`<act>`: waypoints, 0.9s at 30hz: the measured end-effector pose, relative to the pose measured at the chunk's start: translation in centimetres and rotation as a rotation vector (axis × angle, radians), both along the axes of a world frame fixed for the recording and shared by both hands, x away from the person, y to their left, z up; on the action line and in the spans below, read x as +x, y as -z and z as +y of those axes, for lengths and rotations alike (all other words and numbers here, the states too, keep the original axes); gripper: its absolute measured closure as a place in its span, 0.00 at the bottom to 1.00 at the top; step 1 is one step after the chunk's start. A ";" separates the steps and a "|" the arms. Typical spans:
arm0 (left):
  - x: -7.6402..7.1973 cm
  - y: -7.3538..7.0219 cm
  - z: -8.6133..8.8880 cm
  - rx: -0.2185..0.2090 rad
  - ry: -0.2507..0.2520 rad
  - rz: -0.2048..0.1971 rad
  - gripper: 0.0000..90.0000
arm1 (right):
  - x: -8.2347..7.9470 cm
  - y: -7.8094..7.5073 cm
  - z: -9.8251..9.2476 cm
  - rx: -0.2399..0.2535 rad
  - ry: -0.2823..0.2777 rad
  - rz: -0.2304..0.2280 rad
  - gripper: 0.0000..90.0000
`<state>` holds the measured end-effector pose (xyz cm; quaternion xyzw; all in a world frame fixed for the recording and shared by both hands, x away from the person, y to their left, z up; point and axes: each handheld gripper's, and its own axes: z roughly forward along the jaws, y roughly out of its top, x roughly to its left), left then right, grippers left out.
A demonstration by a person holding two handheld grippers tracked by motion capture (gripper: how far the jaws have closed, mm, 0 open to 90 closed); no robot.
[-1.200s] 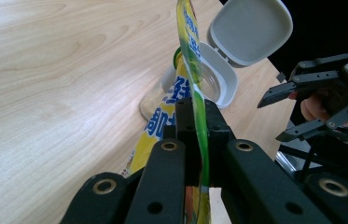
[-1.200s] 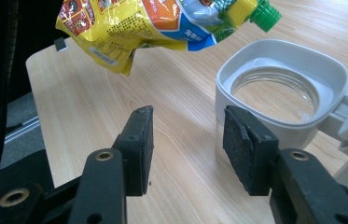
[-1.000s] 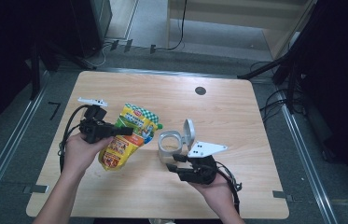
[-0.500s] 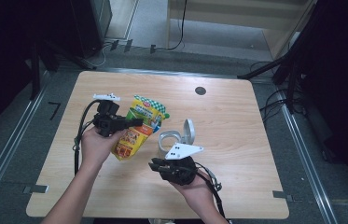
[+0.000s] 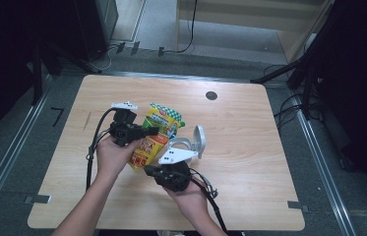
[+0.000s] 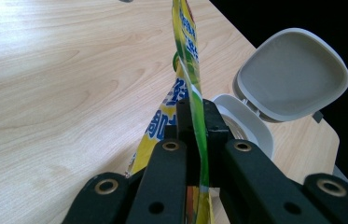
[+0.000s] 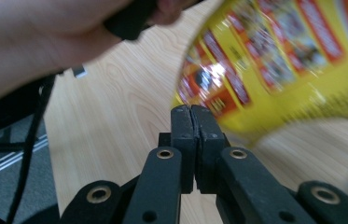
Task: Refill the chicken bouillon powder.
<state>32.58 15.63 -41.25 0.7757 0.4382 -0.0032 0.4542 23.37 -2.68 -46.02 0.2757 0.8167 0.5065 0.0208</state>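
The left hand-held gripper (image 6: 195, 135) pinches the glossy yellow-and-green snack pouch (image 5: 154, 132) by its edge, held above the wooden bench (image 5: 250, 128) beside the open grey hinged-lid container (image 5: 186, 145). The right hand-held gripper (image 7: 192, 135), just closing, is pressed together on nothing. Judging by this, the pouch is picked up but not yet put in the container.

Left tongs (image 5: 152, 131) clamped, right tongs (image 7: 192, 116) closed empty

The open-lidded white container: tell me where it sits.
In the high view the white container sits mid-table, just right of the yellow pouch and just beyond the right gripper.
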 end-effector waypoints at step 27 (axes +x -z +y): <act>-1.6 1.6 2.0 -0.020 -0.103 0.010 1.00 | 0.6 1.6 5.3 -0.007 -0.005 0.006 1.00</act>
